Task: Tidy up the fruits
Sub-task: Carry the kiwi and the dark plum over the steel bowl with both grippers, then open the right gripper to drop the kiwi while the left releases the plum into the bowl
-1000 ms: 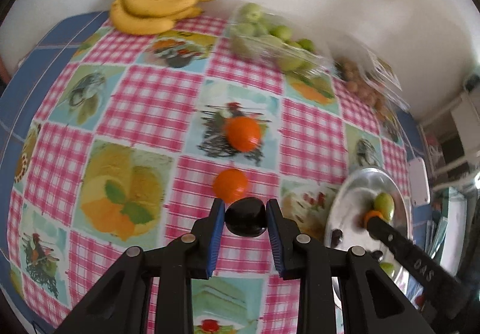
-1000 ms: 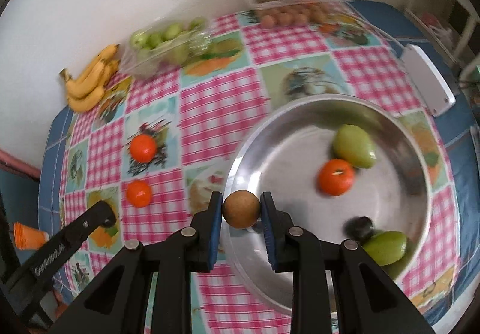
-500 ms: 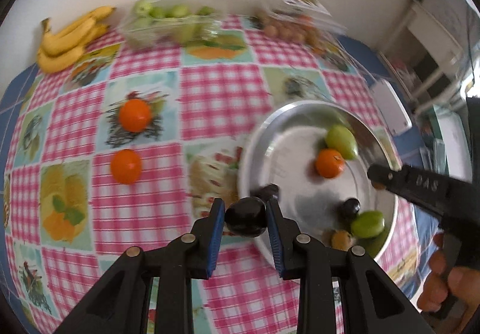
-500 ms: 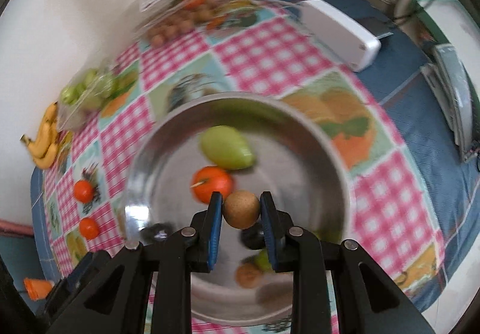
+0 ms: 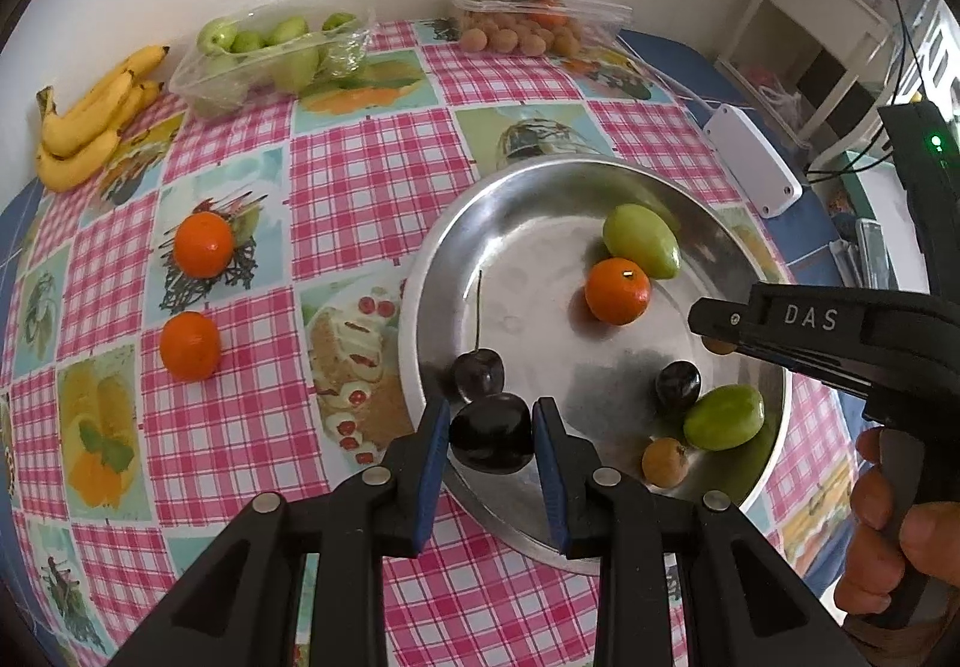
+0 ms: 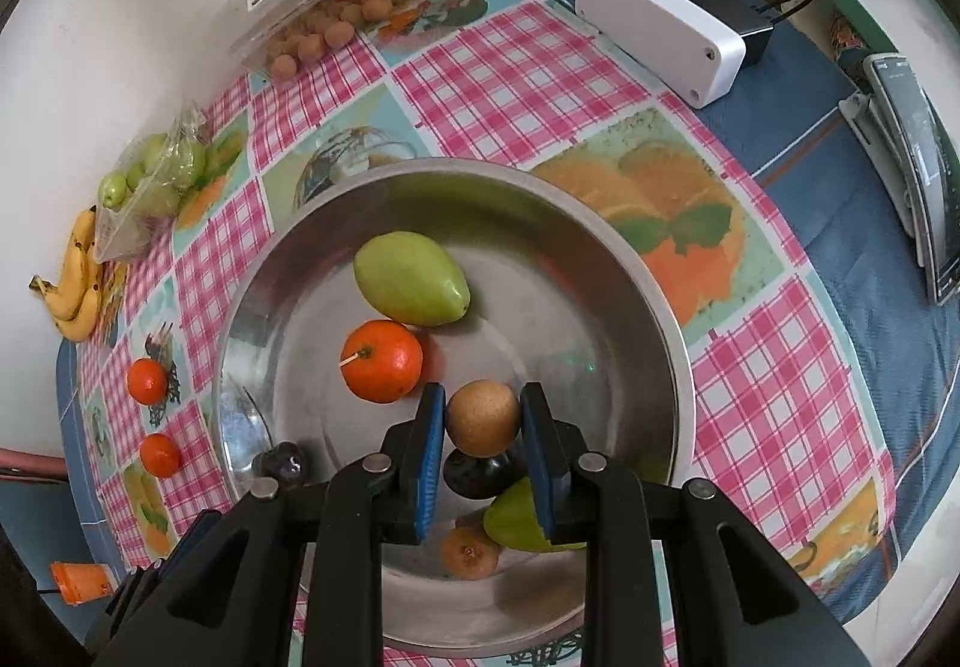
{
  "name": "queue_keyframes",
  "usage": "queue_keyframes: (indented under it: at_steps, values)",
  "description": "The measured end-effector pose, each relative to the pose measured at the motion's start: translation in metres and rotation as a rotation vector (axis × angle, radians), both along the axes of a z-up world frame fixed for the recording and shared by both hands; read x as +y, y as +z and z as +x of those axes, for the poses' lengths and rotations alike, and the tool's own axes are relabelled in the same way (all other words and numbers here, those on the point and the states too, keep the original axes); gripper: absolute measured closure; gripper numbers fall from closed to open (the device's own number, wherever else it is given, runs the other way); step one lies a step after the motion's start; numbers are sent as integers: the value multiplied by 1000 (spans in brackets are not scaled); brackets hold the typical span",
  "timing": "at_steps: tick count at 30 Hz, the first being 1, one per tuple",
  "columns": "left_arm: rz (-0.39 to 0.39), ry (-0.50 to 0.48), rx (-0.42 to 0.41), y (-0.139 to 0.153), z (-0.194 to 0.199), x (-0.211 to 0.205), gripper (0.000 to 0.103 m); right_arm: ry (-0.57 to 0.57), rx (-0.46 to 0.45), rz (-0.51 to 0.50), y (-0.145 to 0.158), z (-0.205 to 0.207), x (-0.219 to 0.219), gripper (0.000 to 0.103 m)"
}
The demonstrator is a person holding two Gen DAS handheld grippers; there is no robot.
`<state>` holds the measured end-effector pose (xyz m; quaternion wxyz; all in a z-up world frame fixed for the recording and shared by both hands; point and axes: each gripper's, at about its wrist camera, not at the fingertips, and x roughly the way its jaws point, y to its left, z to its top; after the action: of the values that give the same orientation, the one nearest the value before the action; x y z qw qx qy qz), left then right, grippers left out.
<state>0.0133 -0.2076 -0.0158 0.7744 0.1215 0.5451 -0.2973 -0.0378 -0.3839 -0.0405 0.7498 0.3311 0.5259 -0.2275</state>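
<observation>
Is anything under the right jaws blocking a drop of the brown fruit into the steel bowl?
Partly: a dark plum lies just below the small round brown fruit; bare round steel bowl floor is ahead.

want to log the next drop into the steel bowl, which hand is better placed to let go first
Right, probably. The right tongs hold the small brown fruit well inside the steel bowl, over open floor. The left tongs hold a dark cherry only at the bowl's near rim, right beside another cherry.

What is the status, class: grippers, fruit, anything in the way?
Left gripper shut on dark cherry at bowl rim. Right gripper shut on brown fruit over bowl. Two oranges outside. Nothing blocking.
</observation>
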Motion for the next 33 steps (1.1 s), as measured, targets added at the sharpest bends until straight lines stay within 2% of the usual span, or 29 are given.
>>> queue_keyframes:
  at_steps: [20,26,28,33]
  values:
    - [26,-17,11,-13,-2,-8,71,8,34,10,-8,5,2,76]
    - [22,-20,10,-12,-2,-8,69,-1,36,10,-8,3,1,67]
    - [22,-20,10,-12,-2,-8,64,-1,36,8,-8,4,1,67]
    - [15,-18,10,-10,-2,-7,64,-2,30,-6,-3,2,1,66]
